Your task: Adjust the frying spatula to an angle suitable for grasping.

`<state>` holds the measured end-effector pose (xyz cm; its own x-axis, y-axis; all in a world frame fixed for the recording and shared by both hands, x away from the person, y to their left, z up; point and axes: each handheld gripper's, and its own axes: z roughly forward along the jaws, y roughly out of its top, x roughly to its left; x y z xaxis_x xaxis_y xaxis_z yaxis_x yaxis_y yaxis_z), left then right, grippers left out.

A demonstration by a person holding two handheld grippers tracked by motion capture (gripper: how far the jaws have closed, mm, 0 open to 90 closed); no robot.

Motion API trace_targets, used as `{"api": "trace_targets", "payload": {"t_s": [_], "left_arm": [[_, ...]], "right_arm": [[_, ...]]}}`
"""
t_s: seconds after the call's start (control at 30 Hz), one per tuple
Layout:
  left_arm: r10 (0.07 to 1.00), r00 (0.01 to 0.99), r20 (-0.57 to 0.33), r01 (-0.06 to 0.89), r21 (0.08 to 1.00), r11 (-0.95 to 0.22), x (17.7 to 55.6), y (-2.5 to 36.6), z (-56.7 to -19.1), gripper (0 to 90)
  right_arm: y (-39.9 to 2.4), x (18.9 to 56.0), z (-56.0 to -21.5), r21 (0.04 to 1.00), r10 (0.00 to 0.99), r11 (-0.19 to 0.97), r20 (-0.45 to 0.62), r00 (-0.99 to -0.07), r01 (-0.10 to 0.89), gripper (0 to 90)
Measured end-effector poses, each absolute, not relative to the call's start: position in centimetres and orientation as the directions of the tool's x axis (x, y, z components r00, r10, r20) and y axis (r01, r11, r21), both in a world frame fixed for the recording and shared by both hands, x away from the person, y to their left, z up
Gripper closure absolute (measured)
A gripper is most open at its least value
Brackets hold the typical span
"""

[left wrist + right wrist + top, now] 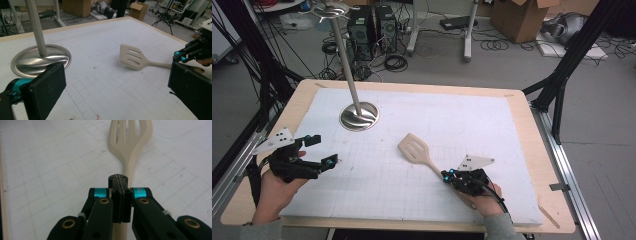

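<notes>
While both forearms come in from the near edge of the table, each hand carries its own gripper over the white gridded mat (422,150).

Left hand pose: the left hand (277,187) sits near the left edge of the mat, wrist low, the left gripper (319,150) pointing across the mat toward the middle.

Right hand pose: the right hand (484,200) lies near the front edge, right of centre — the right gripper (447,175) points up the mat and leftward, along the spatula's handle.

Writing: no brand, label or readable lettering can be made out on the grippers, the spatula or the mat; only the faint grid lines show.

Left claw: jaws wide apart, nothing between the pads (46,87), which stand clear of everything.

Right claw: jaws drawn fully together in the right gripper view, pads meeting face to face right over the spatula's handle; whether they pinch the handle cannot be told.

Spatula: the cream slotted spatula (414,150) lies near the middle of the mat, its blade toward the stand, its handle running back under the right gripper.

Stand: a metal stand (358,116) with a round base and slanted pole sits at the far left of the mat — well apart from the spatula.
</notes>
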<state>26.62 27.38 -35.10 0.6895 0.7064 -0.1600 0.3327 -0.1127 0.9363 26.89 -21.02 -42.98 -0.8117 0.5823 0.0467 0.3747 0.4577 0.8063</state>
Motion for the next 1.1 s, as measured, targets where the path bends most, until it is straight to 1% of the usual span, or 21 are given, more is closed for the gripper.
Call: {"api": "trace_targets", "payload": {"t_s": [0.1, 0.4, 0.6, 0.8, 1.1], "left_arm": [[0.707, 0.688, -0.164, 0.337, 0.935, -0.112, 26.7, 27.3, -35.2, 2.0], [0.707, 0.689, -0.161, 0.339, 0.933, -0.118, 26.8, 27.2, -35.3, 2.1], [0.709, 0.686, -0.164, 0.344, 0.931, -0.118, 26.8, 27.2, -35.4, 2.1], [0.71, 0.685, -0.165, 0.349, 0.93, -0.12, 26.9, 27.2, -35.6, 2.1], [0.709, 0.686, -0.162, 0.349, 0.929, -0.125, 26.9, 27.1, -35.6, 2.1]], "right_arm": [[-21.4, 25.9, -43.5, 0.793, 0.589, 0.465, 0.054, -0.806, 0.393, 90.0], [-22.1, 24.1, -44.3, 0.76, 0.585, 0.509, 0.04, -0.81, 0.404, 90.0], [-22.1, 23.9, -44.4, 0.755, 0.58, 0.517, 0.039, -0.814, 0.404, 90.0], [-21.6, 23.9, -44.5, 0.727, 0.574, 0.567, -0.011, -0.819, 0.387, 90.0], [-22.3, 24.3, -44.5, 0.728, 0.601, 0.555, -0.015, -0.799, 0.403, 90.0]]}}
